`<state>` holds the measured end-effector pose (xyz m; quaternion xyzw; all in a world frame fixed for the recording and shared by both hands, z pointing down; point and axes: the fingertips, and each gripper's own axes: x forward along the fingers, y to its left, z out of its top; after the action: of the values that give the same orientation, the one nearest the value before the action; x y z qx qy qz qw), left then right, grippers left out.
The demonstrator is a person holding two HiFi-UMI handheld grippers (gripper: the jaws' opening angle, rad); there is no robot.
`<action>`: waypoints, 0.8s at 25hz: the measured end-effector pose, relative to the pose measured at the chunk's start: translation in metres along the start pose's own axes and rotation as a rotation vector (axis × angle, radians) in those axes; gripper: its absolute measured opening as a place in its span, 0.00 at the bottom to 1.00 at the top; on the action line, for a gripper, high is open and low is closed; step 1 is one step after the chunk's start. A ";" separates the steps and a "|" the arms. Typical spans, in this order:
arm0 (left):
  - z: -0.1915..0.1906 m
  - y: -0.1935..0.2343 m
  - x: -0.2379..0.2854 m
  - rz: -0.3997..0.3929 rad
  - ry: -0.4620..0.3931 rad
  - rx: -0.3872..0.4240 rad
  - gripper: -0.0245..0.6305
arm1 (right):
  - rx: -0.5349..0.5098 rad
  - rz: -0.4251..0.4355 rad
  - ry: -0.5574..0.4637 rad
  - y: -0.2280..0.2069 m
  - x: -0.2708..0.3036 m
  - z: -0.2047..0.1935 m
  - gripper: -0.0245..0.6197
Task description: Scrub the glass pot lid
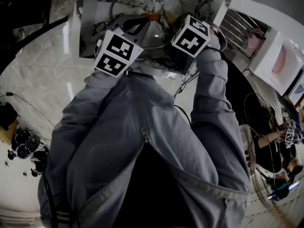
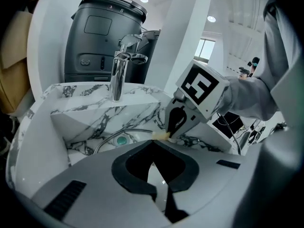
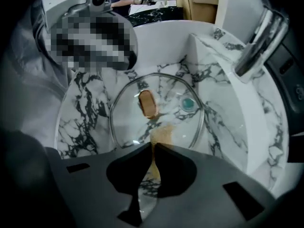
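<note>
The glass pot lid (image 3: 127, 120) lies in the marble sink (image 3: 85, 122), its brown knob (image 3: 147, 103) facing up. My right gripper (image 3: 153, 146) is shut on a thin yellow-brown scrub pad (image 3: 162, 134), and the pad rests on the glass just below the knob. From the left gripper view, that pad (image 2: 160, 136) shows at the right gripper's tips (image 2: 169, 133). My left gripper (image 2: 153, 144) is shut, with a shiny sliver of the lid's rim (image 2: 156, 175) between its jaws. In the right gripper view a mosaic patch hides the left gripper's tips.
A chrome faucet (image 2: 121, 70) stands on the sink's back ledge, with a teal drain (image 3: 188, 103) under the lid's far side. A dark grey appliance (image 2: 102, 37) stands behind the faucet. The person's grey jacket (image 1: 142, 141) fills the head view.
</note>
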<state>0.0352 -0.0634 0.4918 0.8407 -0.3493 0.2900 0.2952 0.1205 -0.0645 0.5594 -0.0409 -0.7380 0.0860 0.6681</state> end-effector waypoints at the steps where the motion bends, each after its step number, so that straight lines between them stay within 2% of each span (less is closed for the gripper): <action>1: 0.003 0.000 0.004 -0.003 0.000 0.001 0.06 | 0.007 -0.029 -0.003 -0.012 -0.001 -0.002 0.11; 5: 0.010 0.003 0.012 -0.006 0.002 -0.001 0.06 | -0.005 -0.130 0.006 -0.053 0.003 0.008 0.11; 9: 0.010 0.008 0.013 0.002 0.008 -0.009 0.06 | -0.031 -0.182 0.023 -0.080 0.020 0.022 0.11; 13: 0.008 0.012 0.012 0.016 0.011 -0.020 0.06 | -0.068 -0.263 0.077 -0.104 0.037 0.020 0.11; 20: 0.005 0.010 0.008 0.021 0.009 -0.019 0.06 | -0.054 -0.216 0.088 -0.091 0.056 0.011 0.11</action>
<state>0.0338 -0.0759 0.4976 0.8329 -0.3595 0.2934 0.3017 0.1086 -0.1447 0.6297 0.0173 -0.7101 -0.0083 0.7039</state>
